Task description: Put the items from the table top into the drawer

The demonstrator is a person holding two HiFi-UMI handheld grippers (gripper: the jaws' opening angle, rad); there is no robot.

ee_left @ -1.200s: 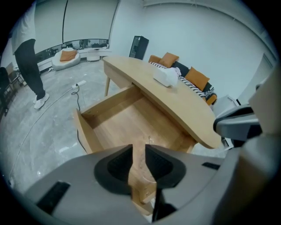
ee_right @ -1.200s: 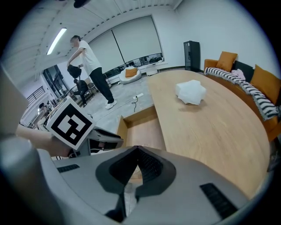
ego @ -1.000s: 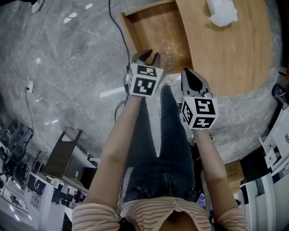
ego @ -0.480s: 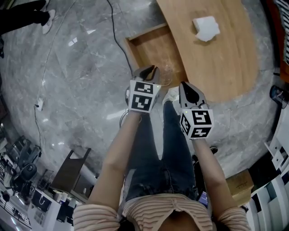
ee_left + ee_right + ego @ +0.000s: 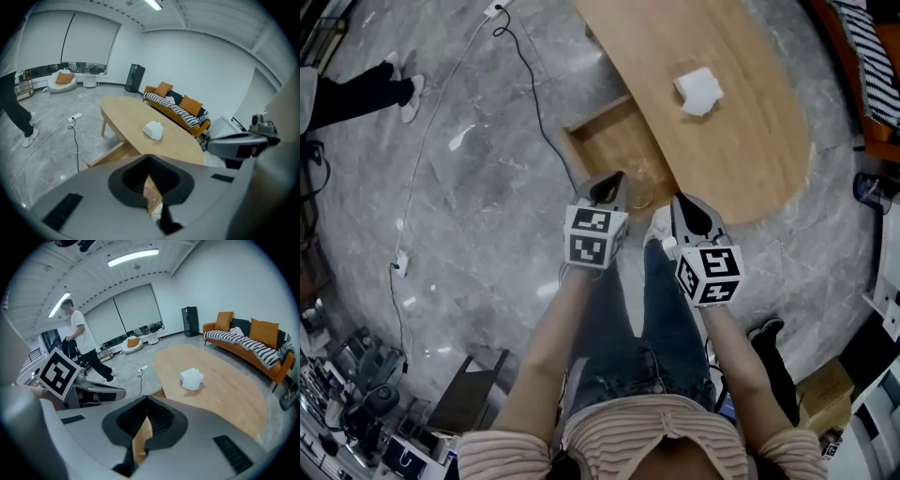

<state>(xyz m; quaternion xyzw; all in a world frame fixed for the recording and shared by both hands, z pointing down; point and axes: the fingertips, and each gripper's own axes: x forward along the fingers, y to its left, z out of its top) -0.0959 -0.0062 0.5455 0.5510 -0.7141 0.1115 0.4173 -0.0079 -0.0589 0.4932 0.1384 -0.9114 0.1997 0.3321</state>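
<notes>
**A:** Head view first. Where is the thing that has to go in?

**B:** The white crumpled wad (image 5: 698, 90) lies on the oval wooden table (image 5: 750, 150), upper right of the frame, well apart from both grippers. The drawer (image 5: 598, 148) stands pulled out at the table's left edge, upper centre. A clear cup (image 5: 639, 194) sits at its near right corner.

**A:** And the grippers?

**B:** They are side by side at mid-frame. The left gripper (image 5: 609, 185) points over the drawer's near end, just beside the cup. The right gripper (image 5: 684, 208) points at the table's near edge.

**A:** The left gripper view?

**B:** Its fingers are pressed together at the tips, lower centre, with nothing held between them. The wad sits mid-frame on the table top, and the open drawer is down to its left. An orange sofa (image 5: 180, 105) stands behind, right of centre.

**A:** The right gripper view?

**B:** Here too the fingers are closed tip to tip and empty. Only a sliver of wood shows through the slit below them. The wad lies right of centre on the table. The left gripper's marker cube fills the left edge, and a person (image 5: 77, 341) stands at upper left.
</notes>
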